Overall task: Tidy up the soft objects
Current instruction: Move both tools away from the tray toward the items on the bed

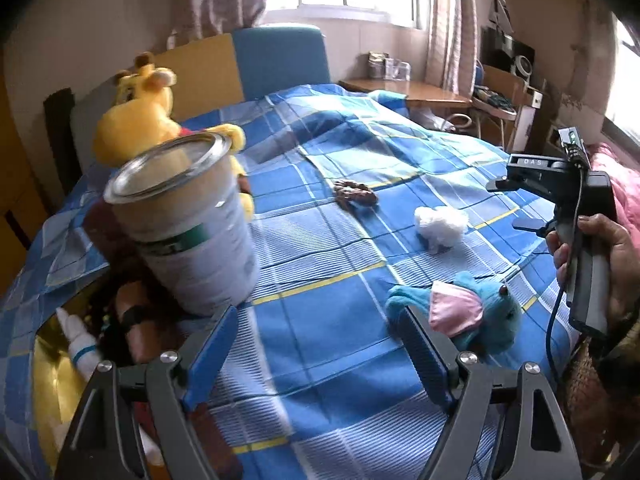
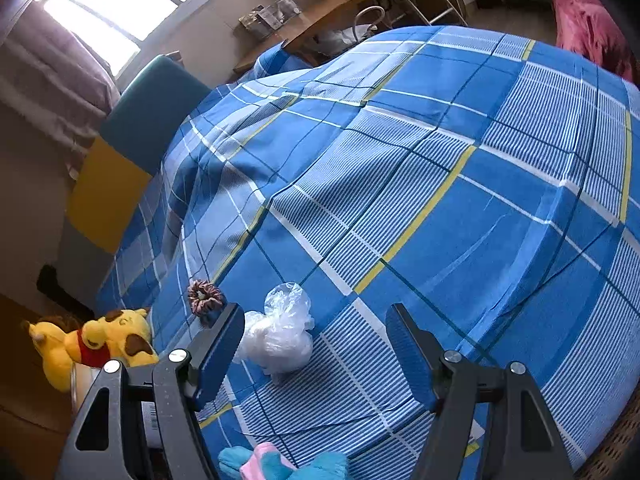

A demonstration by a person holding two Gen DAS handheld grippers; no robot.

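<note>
On the blue checked bed lie a blue plush toy with a pink ear (image 1: pixel 460 312), a crumpled white plastic bag (image 1: pixel 440 224) and a brown scrunchie (image 1: pixel 356 194). A yellow plush (image 1: pixel 136 120) sits behind a tall tin can (image 1: pixel 188 232) at the left. My left gripper (image 1: pixel 316 316) is open and empty, low over the sheet between the can and the blue plush. A hand holds my right gripper (image 1: pixel 516 200) at the right. In the right wrist view that gripper (image 2: pixel 316 312) is open above the sheet, with the bag (image 2: pixel 280 336) just ahead near its left finger, the scrunchie (image 2: pixel 206 296) beyond, and the blue plush (image 2: pixel 280 464) below.
The bed sheet (image 2: pixel 440 160) stretches wide to the right. A yellow and teal headboard (image 1: pixel 256 60) stands at the far end, a wooden desk (image 1: pixel 408 90) under the window. Dark toys (image 1: pixel 132 320) lie by the can at the bed's left edge. A pink blanket (image 2: pixel 584 20) lies far right.
</note>
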